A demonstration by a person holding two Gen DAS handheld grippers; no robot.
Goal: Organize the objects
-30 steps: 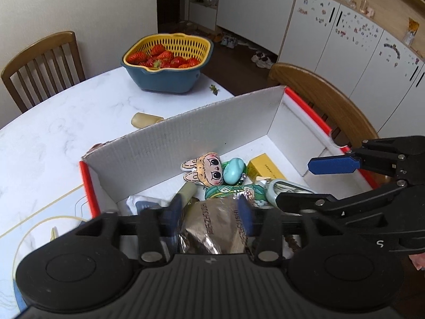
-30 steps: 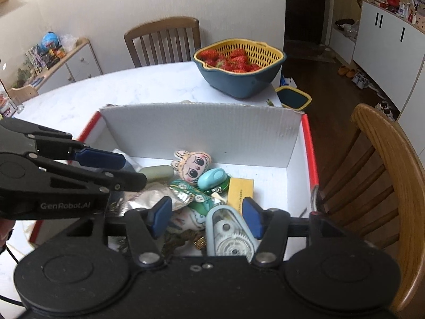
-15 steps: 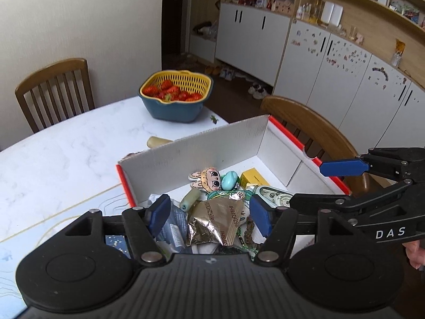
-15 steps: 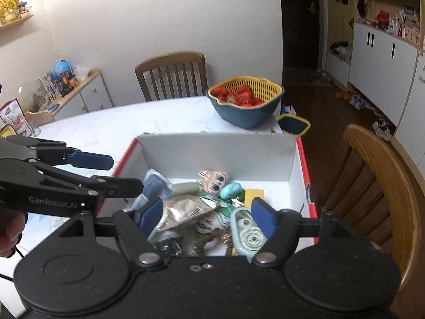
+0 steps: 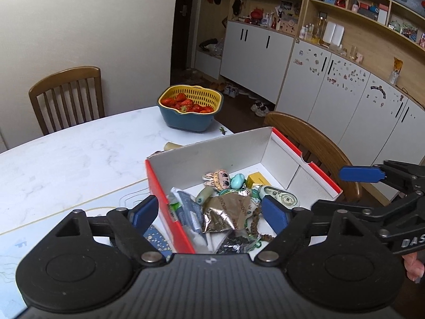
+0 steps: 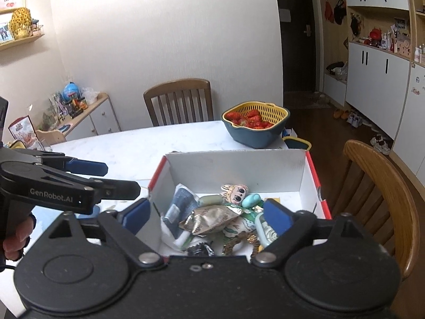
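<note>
A red-edged white cardboard box (image 5: 281, 156) (image 6: 233, 164) sits on the white table and holds several small items: a doll-face charm (image 5: 219, 179) (image 6: 237, 194), a teal oval piece (image 5: 237, 181), a yellow packet (image 5: 257, 180), a foil snack bag (image 5: 228, 211) (image 6: 212, 219), a correction tape (image 5: 281, 198) and a blue pouch (image 6: 180, 204). My left gripper (image 5: 209, 212) is open and empty above the box's near left side. My right gripper (image 6: 207, 216) is open and empty above the box's near edge. Each gripper shows at the side of the other's view.
A blue and yellow basket of strawberries (image 5: 190, 110) (image 6: 256, 127) stands at the table's far edge. A beige object (image 5: 172, 146) lies behind the box. Wooden chairs stand at the far side (image 5: 66, 93) and right of the box (image 6: 377, 194). White cabinets (image 5: 332, 85) line the room.
Both grippers have pulled back and risen away from the box, so more of the table and room shows. Both have opened wider. The items in the box have not moved.
</note>
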